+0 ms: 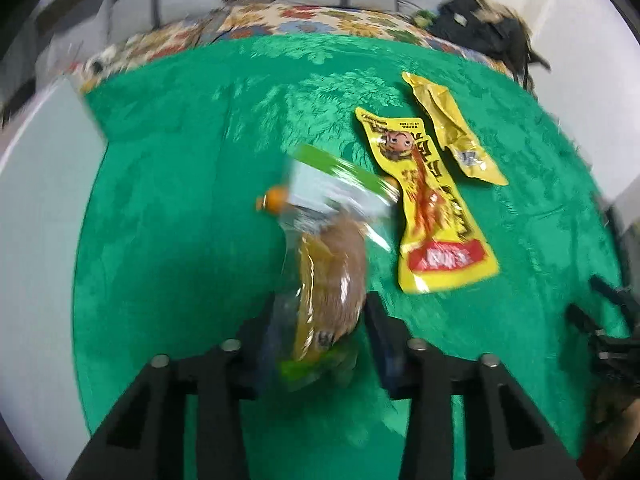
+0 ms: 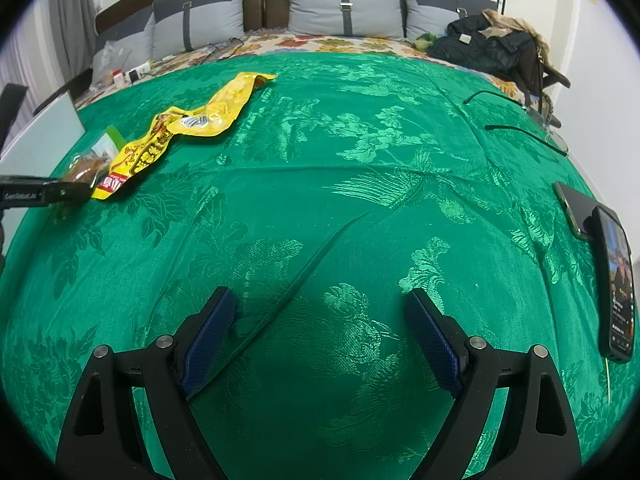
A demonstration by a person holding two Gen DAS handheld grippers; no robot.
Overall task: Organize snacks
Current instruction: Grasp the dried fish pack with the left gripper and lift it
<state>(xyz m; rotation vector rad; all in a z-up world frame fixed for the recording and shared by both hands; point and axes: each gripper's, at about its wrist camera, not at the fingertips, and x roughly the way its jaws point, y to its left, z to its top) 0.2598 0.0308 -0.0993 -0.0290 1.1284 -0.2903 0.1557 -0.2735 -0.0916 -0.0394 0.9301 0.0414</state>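
My left gripper [image 1: 320, 312] is shut on a clear packet with a brown pastry and a green-white label [image 1: 332, 256], held just above the green bedspread [image 1: 180, 200]; the view is blurred. Beside it on the right lie a long yellow snack bag with a red label [image 1: 432, 216] and a second yellow bag [image 1: 452, 128]. In the right wrist view the same pastry packet [image 2: 86, 168], left gripper [image 2: 74, 192] and the two yellow bags [image 2: 144, 152] [image 2: 224, 108] sit at the far left. My right gripper [image 2: 320, 320] is open and empty over the bedspread [image 2: 360, 184].
Two phones [image 2: 618, 280] [image 2: 572, 208] lie at the right edge of the bed. Glasses [image 2: 532, 132] and a dark jacket [image 2: 488, 46] are at the back right. Grey pillows [image 2: 344, 8] line the headboard. A white board [image 2: 40, 136] stands at the left.
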